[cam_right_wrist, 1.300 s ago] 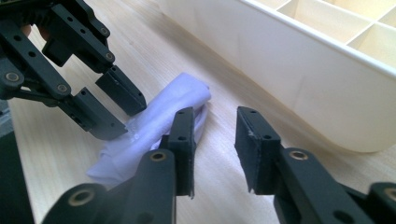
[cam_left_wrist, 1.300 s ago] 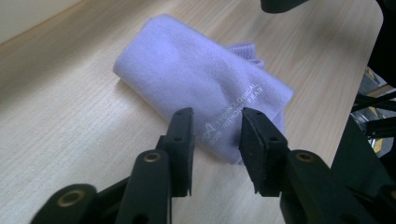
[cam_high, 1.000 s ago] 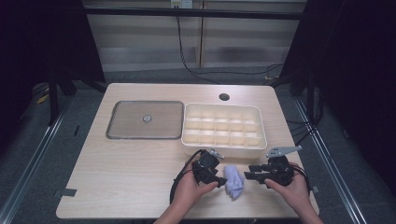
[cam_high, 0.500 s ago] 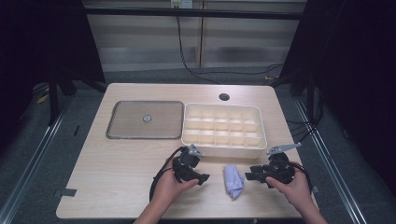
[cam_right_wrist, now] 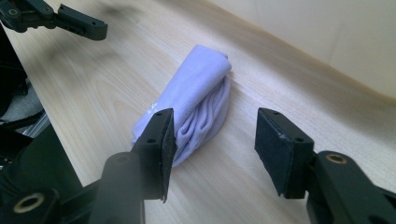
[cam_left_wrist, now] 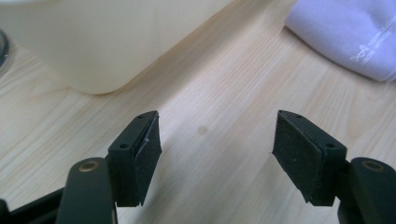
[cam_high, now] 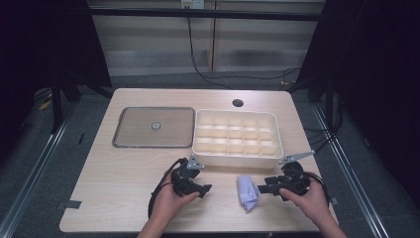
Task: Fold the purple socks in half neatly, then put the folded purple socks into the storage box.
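Observation:
A folded lavender cloth (cam_high: 247, 192) lies flat on the wooden table near its front edge. My right gripper (cam_high: 264, 188) is just right of the cloth and stands open. In the right gripper view the cloth (cam_right_wrist: 196, 102) lies ahead of the open jaws, its near end beside the left pad (cam_right_wrist: 167, 140). My left gripper (cam_high: 202, 189) rests on the table a hand's width left of the cloth, open and holding nothing. The left gripper view has bare wood between the pads (cam_left_wrist: 299, 158), and the cloth (cam_left_wrist: 350, 32) is at the upper right.
A cream compartment tray (cam_high: 237, 159) stands just behind both grippers, and its wall (cam_left_wrist: 107, 42) is close in the left gripper view. A flat grey metal tray (cam_high: 133, 129) lies at the back left. A cable hole (cam_high: 237, 103) is near the table's far edge.
My left gripper has drawn back to the left, away from the cloth, and now stands open. The cloth stays where it was. The right gripper has hardly moved.

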The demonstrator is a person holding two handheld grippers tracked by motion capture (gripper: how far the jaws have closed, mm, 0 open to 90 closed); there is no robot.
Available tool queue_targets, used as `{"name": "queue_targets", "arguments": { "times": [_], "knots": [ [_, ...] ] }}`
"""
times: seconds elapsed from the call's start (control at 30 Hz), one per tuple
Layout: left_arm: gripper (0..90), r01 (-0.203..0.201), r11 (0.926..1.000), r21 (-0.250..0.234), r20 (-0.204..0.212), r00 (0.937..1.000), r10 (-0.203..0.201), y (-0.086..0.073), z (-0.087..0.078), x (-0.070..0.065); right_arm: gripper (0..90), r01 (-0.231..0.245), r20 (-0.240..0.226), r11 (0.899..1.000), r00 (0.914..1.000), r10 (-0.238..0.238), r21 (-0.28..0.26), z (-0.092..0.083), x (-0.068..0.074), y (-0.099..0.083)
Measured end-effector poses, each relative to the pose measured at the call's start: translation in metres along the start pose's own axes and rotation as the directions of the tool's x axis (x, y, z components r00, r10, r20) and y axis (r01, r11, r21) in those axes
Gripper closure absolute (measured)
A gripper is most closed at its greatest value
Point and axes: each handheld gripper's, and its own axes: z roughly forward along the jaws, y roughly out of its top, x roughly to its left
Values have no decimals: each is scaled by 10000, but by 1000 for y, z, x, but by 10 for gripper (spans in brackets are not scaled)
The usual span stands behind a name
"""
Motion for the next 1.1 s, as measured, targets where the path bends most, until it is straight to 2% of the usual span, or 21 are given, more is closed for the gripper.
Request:
{"name": "queue_targets", "arguments": {
  "times": [0.17, 0.23, 0.37, 0.4, 0.43, 0.53, 0.73, 0.83, 1.1],
  "knots": [
    [305, -237, 9997, 36, -282, 9993, 238, -9, 1, 6, 461, -188, -41, 9998, 9998, 189, 81, 2, 1, 1],
    [300, -92, 9999, -86, -309, 9995, 89, -12, 0, 7, 458, -212, -64, 9997, 9998, 212, 113, 4, 1, 2],
    [288, -264, 9997, 12, -347, 9990, 264, -18, 1, 10, 448, -197, -126, 9996, 9997, 200, 220, 8, 2, 4],
    [284, -149, 9998, -91, -320, 9994, 146, -20, 3, 10, 446, -176, -111, 9996, 9998, 179, 240, 8, 3, 5],
    [284, -179, 9998, 7, -448, 9988, 179, -22, 4, 11, 443, -141, -99, 9994, 9998, 144, 302, 9, 3, 6],
    [261, -254, 9991, -344, -610, 9979, 233, -25, 5, 11, 435, -177, -126, 9991, 9998, 182, 379, 9, 4, 8],
    [196, -385, 9960, -800, -664, 9972, 332, -30, 9, 11, 425, -188, -154, 9987, 9997, 195, 470, 9, 4, 9],
    [172, -281, 9935, -1104, -661, 9976, 209, -32, 11, 11, 426, -281, -107, 9981, 9995, 288, 551, 10, 4, 9],
    [165, -260, 9939, -1070, -651, 9977, 191, -32, 12, 11, 425, -285, -162, 9974, 9994, 296, 663, 12, 3, 13]
  ]
}}
